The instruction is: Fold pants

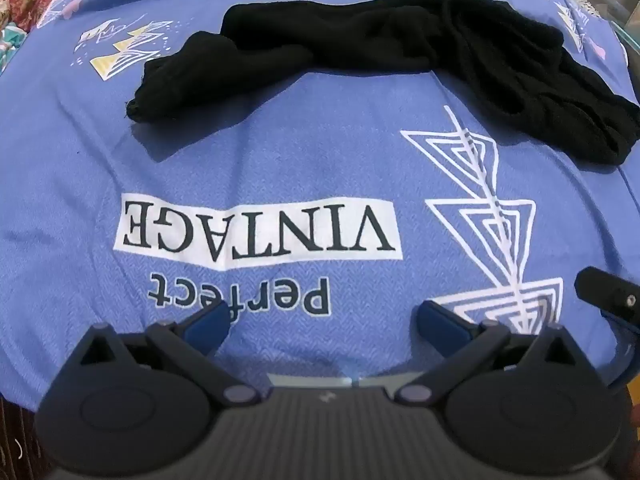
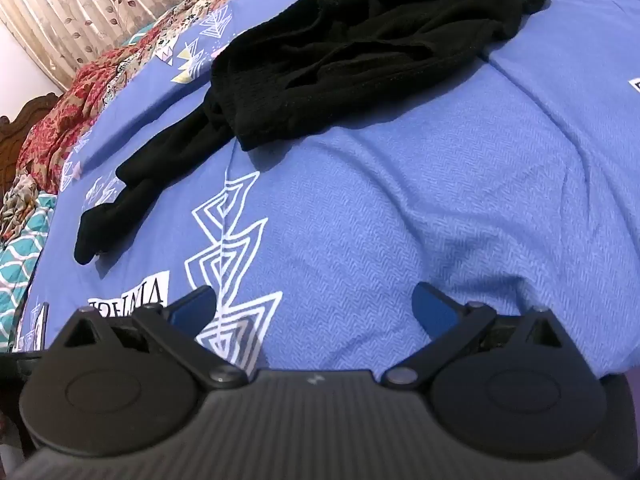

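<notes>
Black pants (image 1: pixel 380 52) lie crumpled across the far part of a blue printed bedspread (image 1: pixel 280 152). In the left wrist view a leg end points left and the bunched part runs down to the right. My left gripper (image 1: pixel 322 318) hovers well short of them, over the printed words, its jaws wide open and empty. In the right wrist view the same pants (image 2: pixel 352 64) lie ahead, with a thin leg trailing to the lower left. My right gripper (image 2: pixel 316 304) is also wide open and empty, apart from the cloth. Part of the right gripper (image 1: pixel 612 292) shows at the left view's right edge.
The bedspread (image 2: pixel 440 200) carries white triangle prints and a "perfect VINTAGE" label. A red patterned quilt (image 2: pixel 64 120) and a teal blanket (image 2: pixel 20 248) lie bunched at the bed's left side. A leaf-print curtain (image 2: pixel 80 4) hangs behind.
</notes>
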Demonstrator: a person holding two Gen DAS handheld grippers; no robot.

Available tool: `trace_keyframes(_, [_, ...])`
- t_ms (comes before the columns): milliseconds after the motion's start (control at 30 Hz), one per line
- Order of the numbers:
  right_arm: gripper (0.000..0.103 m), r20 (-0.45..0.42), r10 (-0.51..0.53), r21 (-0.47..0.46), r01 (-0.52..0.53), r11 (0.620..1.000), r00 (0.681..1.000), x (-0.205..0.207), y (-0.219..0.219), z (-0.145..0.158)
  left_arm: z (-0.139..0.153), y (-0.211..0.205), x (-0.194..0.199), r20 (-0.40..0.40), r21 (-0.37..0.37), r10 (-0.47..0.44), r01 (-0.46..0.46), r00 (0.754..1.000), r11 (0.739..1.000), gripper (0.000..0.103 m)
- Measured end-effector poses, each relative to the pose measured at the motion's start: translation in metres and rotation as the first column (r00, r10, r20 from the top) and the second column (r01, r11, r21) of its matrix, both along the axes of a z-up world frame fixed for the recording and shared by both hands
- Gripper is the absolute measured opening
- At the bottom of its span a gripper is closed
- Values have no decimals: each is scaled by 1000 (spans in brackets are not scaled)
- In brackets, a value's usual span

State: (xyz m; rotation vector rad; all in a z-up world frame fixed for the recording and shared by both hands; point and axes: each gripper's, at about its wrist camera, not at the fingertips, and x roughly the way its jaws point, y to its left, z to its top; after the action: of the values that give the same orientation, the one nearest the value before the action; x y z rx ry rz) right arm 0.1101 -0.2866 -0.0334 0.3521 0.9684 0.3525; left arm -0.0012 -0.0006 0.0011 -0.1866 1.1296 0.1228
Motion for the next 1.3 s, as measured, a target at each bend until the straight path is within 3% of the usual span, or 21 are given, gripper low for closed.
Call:
trace_keyframes(333, [103,-1,-5,8,5,1000,1000,1,-1,1,4,-6,0,-7,35,-30,30,1000,999,103])
trace_keyframes(733, [103,3,-14,5,14,1000,1000,0,0,0,3,2,-2,7,-2,-35,35,999,999,103])
trace_keyframes(1300, [103,6,-12,-7,12,1000,1000,2,1,-3,1,-9,-7,33,26,-54,53,998,998,103])
